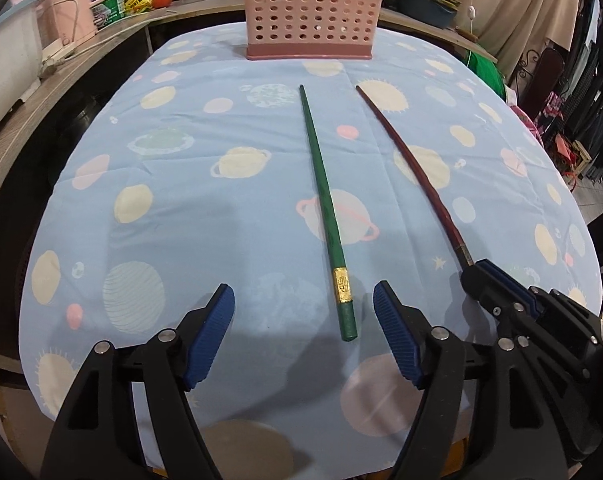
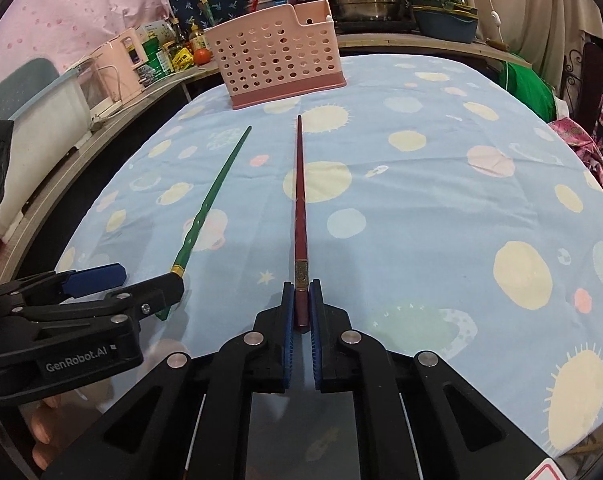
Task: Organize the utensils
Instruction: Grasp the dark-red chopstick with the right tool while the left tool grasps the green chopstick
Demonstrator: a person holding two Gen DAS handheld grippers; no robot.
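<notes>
Right gripper (image 2: 301, 300) jaws clamp the red chopstick (image 2: 300, 200) by its butt end, shaft flat on the surface (image 2: 421, 200). Left gripper (image 1: 303, 332) jaws stand wide around the green chopstick (image 1: 325, 208), untouched. Risk: long lever, end grip; the red stick may pivot or slip before reaching the pink basket (image 2: 277, 56)

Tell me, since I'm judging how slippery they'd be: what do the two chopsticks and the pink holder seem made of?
Green chopstick: probably lacquered wood or plastic, matte, with a shiny gold band near its thick end. Red chopstick: similar, dark red, dull metallic-looking band. Pink holder: moulded plastic, judging by its even round holes and smooth, uniform walls.
</notes>
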